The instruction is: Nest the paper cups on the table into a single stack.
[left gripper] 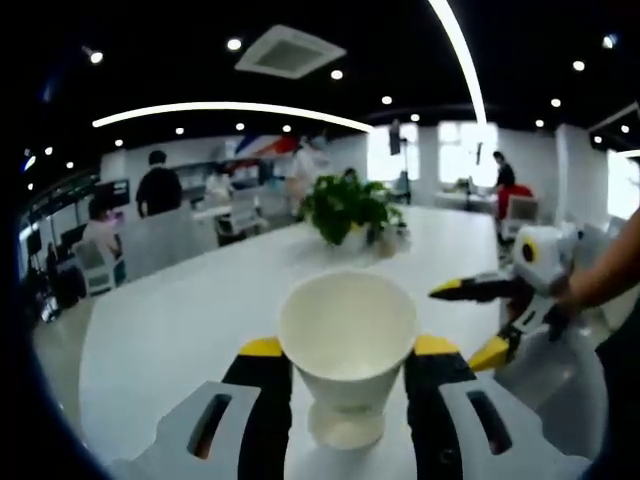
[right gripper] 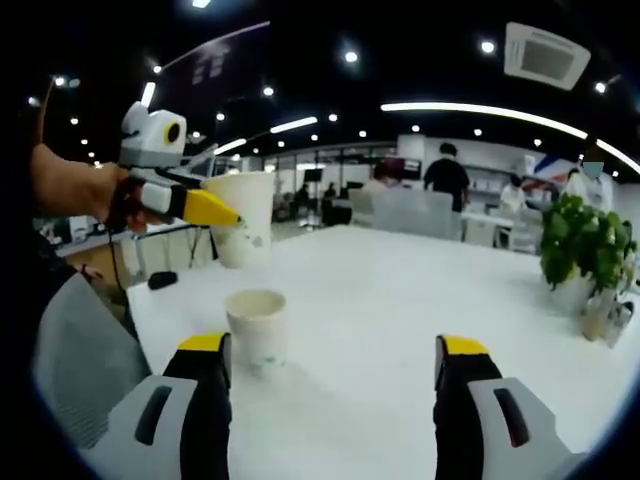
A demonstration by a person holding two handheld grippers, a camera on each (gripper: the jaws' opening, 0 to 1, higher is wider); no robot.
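White tabletop (right gripper: pixel 400 300) runs through an open office, a potted plant (left gripper: pixel 348 208) at its far end. Left gripper (left gripper: pixel 348 372) has its jaws closed against a paper cup (left gripper: pixel 347 335), lifted above the table. Right gripper (right gripper: pixel 335 362) stands wide open and empty, a second cup (right gripper: pixel 257 327) upright near its left jaw. Judged step: carrying 1 cup over; next, lower it squarely into the standing cup.
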